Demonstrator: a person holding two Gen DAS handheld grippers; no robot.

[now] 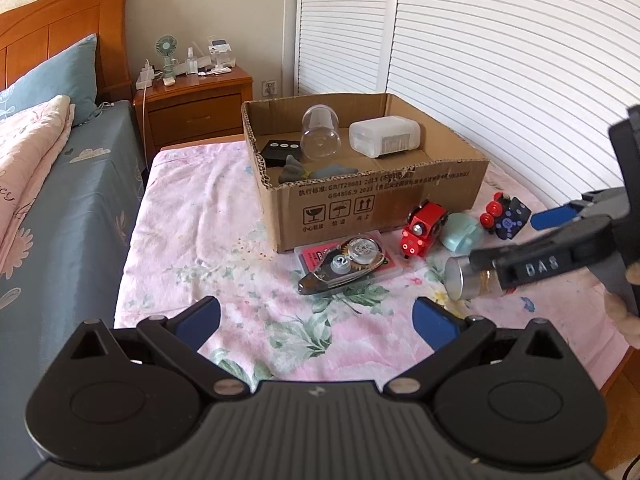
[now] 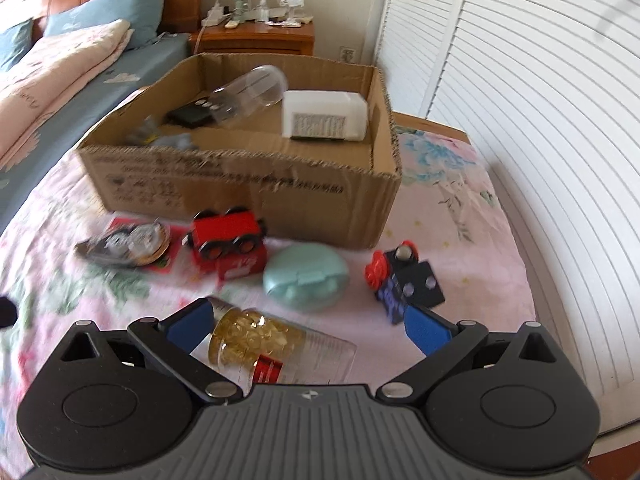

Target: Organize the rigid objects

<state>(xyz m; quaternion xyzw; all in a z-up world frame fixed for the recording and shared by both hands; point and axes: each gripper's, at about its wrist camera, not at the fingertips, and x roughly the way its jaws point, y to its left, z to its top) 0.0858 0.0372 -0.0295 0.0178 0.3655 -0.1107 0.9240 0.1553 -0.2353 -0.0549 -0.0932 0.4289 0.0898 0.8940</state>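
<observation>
A clear bottle of yellow capsules (image 2: 272, 344) with a silver cap (image 1: 460, 278) lies on its side on the floral cloth. My right gripper (image 2: 308, 324) is open around it, with the left finger close against its neck; it also shows in the left wrist view as the right gripper (image 1: 506, 240). My left gripper (image 1: 316, 320) hangs open and empty above the cloth. Ahead lie a correction tape dispenser (image 1: 344, 268), a red toy train (image 1: 422, 226), a mint case (image 2: 306, 278) and a black toy engine (image 2: 404, 280). The cardboard box (image 1: 360, 200) holds a clear jar (image 1: 320, 132), a white container (image 1: 384, 136) and a black remote (image 1: 280, 150).
A bed with blue sheet (image 1: 80, 200) and pink quilt runs along the left. A wooden nightstand (image 1: 196, 108) stands behind the table. White louvered doors (image 1: 500, 60) close off the right side. The table's right edge (image 2: 532, 280) is near the black engine.
</observation>
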